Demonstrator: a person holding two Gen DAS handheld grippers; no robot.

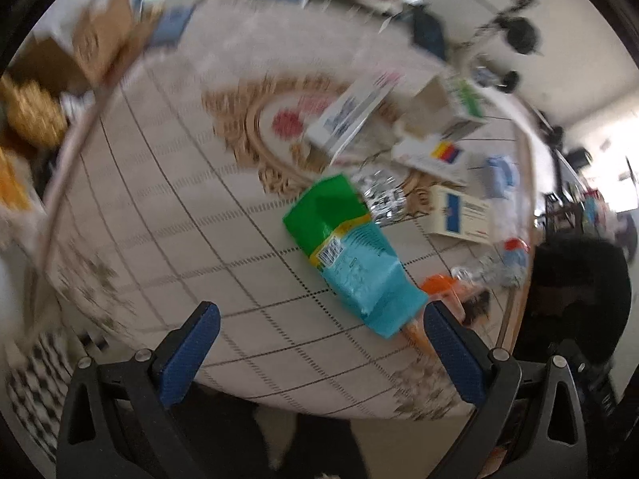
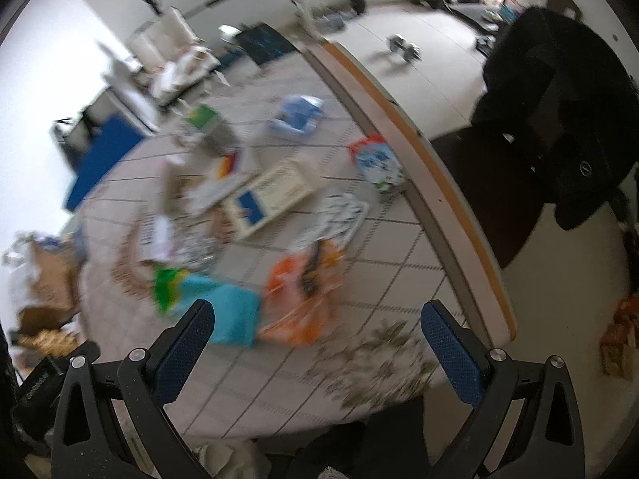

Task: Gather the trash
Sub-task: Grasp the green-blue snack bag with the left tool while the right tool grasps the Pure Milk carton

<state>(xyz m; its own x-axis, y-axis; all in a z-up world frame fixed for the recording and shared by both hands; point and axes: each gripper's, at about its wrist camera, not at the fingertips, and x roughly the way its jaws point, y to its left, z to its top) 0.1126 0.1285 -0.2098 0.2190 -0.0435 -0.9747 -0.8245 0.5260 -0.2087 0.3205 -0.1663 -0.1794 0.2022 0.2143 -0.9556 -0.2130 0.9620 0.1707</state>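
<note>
Trash lies scattered on a table with a patterned cloth (image 1: 167, 215). A green and teal snack bag (image 1: 351, 247) lies in the middle; it also shows in the right wrist view (image 2: 211, 303). An orange wrapper (image 2: 299, 299) lies beside it, seen too in the left wrist view (image 1: 443, 291). A white and blue box (image 2: 267, 195), crumpled foil (image 1: 379, 195) and other cartons (image 1: 351, 115) lie farther back. My left gripper (image 1: 319, 323) is open and empty, above the near table edge. My right gripper (image 2: 317, 323) is open and empty, hovering near the orange wrapper.
A dark chair with a black garment (image 2: 559, 119) stands at the table's right side. Cardboard boxes (image 1: 100, 40) and a blue panel (image 2: 100, 151) lie on the table's far-left side. The table edge (image 2: 439, 183) runs diagonally on the right. Both views are motion blurred.
</note>
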